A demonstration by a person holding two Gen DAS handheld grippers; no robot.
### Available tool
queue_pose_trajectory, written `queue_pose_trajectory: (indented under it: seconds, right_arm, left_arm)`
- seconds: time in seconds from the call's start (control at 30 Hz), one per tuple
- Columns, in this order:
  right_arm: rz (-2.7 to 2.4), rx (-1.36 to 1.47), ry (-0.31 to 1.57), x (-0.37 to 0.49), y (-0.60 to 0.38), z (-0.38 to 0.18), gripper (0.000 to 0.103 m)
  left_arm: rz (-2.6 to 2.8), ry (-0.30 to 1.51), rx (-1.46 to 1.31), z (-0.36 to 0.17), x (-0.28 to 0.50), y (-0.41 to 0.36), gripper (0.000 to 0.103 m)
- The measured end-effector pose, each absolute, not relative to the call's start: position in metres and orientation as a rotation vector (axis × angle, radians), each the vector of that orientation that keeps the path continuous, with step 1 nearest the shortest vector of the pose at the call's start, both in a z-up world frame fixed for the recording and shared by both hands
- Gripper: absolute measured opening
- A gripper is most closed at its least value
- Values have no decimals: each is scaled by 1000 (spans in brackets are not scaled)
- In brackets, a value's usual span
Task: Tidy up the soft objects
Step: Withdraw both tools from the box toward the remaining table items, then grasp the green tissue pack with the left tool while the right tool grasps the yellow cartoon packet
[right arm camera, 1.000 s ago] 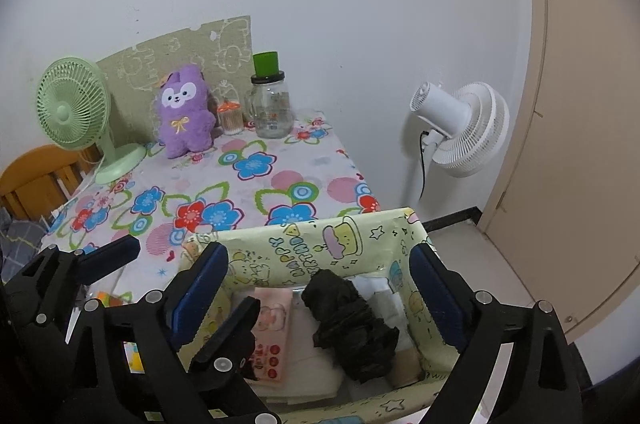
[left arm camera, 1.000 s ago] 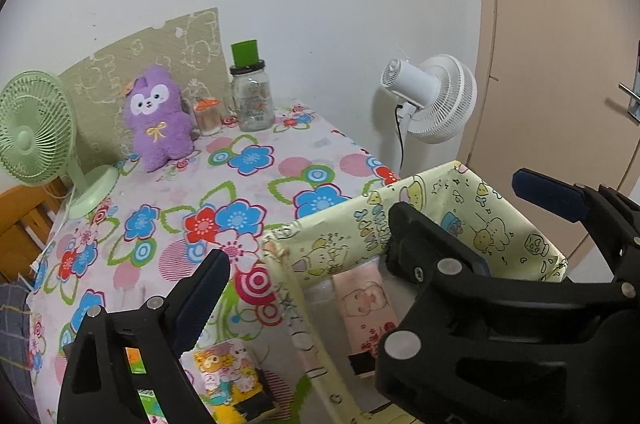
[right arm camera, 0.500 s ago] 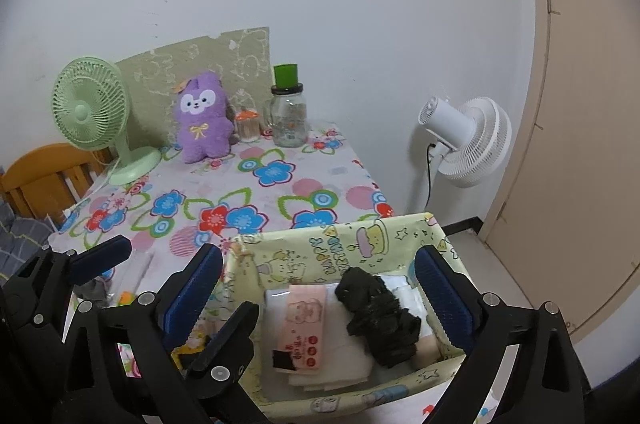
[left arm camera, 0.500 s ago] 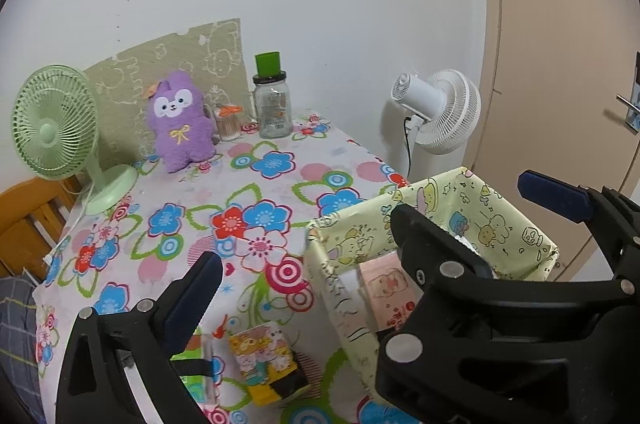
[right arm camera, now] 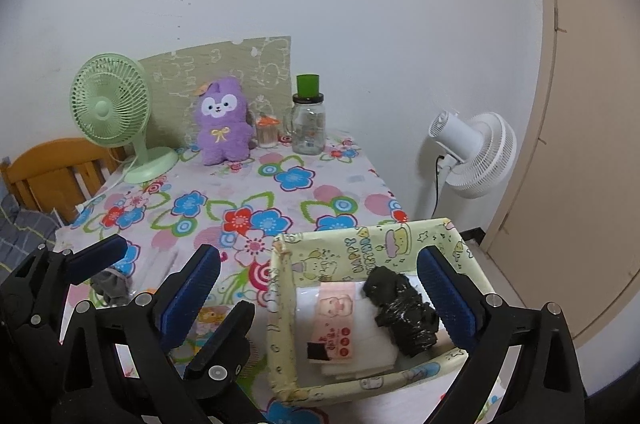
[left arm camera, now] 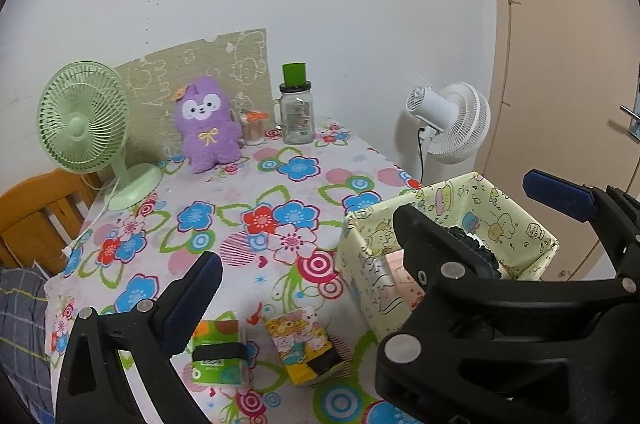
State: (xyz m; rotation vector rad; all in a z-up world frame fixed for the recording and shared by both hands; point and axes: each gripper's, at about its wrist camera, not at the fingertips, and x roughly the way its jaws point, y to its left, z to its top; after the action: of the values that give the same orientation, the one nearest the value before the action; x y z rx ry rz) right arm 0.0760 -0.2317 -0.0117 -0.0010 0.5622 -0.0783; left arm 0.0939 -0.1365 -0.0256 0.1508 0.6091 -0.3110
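Fabric basket (right arm camera: 360,248) at table's 4 o'clock corner: black bundle (right arm camera: 400,308), pink-banded white pack (right arm camera: 340,320) already inside. Left outside, at basket's 9 o'clock: yellow pack (left arm camera: 304,348), green pack (left arm camera: 218,348). Right gripper (right arm camera: 316,292) and left gripper (left arm camera: 372,224) both released, empty.

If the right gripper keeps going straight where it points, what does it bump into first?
Probably the yellow fabric bin or the black bundle inside it. The open right gripper is aimed there, though depth is hard to judge.
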Motion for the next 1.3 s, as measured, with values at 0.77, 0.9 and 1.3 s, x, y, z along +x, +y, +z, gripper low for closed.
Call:
queue_pose_trajectory:
  seconds: [0.77, 0.9, 1.3]
  right_arm:
    - [14, -59, 571, 66, -169, -19, 99]
    - [36, -71, 575, 66, -158, -24, 94]
    - [77, -94, 608, 72, -141, -37, 88]
  left_arm:
    - [-234, 610, 118, -33, 77, -79, 103]
    - [-222, 621, 112, -39, 76, -68, 103]
    - [-212, 642, 104, -51, 78, -50, 102]
